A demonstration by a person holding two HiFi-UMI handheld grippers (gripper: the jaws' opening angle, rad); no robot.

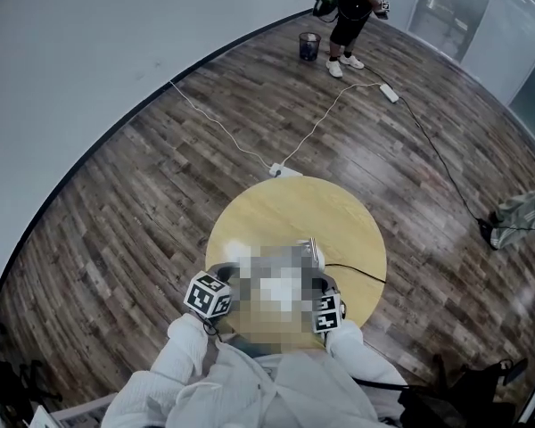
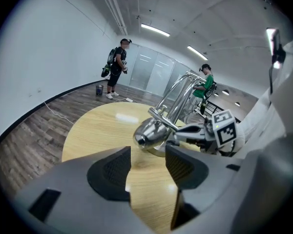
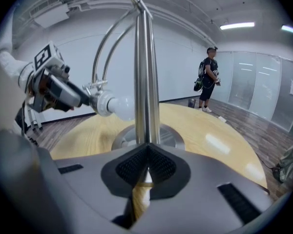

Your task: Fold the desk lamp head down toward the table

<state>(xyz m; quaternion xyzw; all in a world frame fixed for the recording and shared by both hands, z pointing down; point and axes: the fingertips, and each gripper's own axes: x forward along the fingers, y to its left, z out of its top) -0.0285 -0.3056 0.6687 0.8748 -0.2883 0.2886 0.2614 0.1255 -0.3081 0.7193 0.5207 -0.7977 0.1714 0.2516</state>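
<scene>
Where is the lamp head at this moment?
The lamp head hangs low over the round table, just beyond the open left gripper and, in the right gripper view, left of the upright stem.

Desk lamp (image 3: 145, 82) on table (image 3: 210, 130), approx ctr.

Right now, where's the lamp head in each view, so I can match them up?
Head view: not discernible; a blur patch covers that spot on the round wooden table.
Left gripper view: the lamp head is centre frame, just past the fingers.
Right gripper view: left of centre, beside the upright pole, bulb showing.
Shared landmark: the table, in all three views.
</scene>
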